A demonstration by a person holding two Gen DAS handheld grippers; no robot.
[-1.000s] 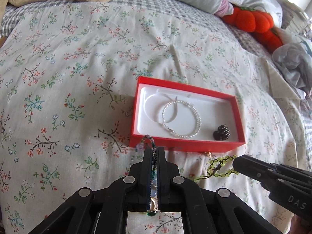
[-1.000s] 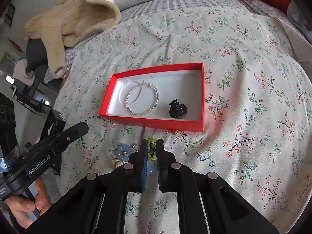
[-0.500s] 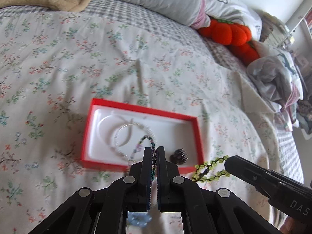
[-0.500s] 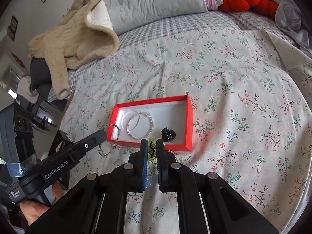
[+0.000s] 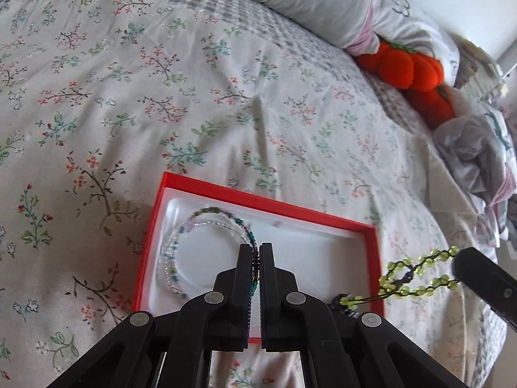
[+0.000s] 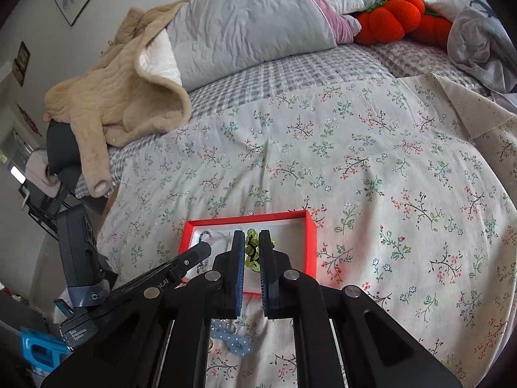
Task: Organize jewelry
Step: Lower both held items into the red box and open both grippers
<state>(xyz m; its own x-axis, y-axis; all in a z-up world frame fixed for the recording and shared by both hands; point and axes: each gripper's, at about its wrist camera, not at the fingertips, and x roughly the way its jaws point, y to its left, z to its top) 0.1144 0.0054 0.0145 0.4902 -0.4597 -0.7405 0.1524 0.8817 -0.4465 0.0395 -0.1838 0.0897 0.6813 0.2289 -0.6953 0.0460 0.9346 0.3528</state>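
Observation:
A red box [image 5: 310,215] with a white lining lies on the floral bedspread; it also shows in the right wrist view [image 6: 311,245]. My left gripper [image 5: 257,252] is shut on a multicoloured bead bracelet [image 5: 223,215] and holds it over the box's left half, above a clear bead bracelet [image 5: 168,265] lying inside. My right gripper [image 6: 250,242] is shut on a green bead bracelet [image 6: 250,252] over the box; the bracelet dangles from its tip in the left wrist view [image 5: 416,273]. The black hair clip is hidden.
A blue flower piece [image 6: 234,342] lies on the bedspread in front of the box. A beige jacket [image 6: 113,97], grey pillows [image 6: 252,29] and an orange plush pumpkin [image 6: 394,16] lie at the back of the bed. Crumpled grey clothing [image 5: 475,158] sits at the right.
Both grippers have lifted off the bedspread and moved forward over the red box, each carrying its bracelet. The multicoloured bracelet now hangs over the box's left half.

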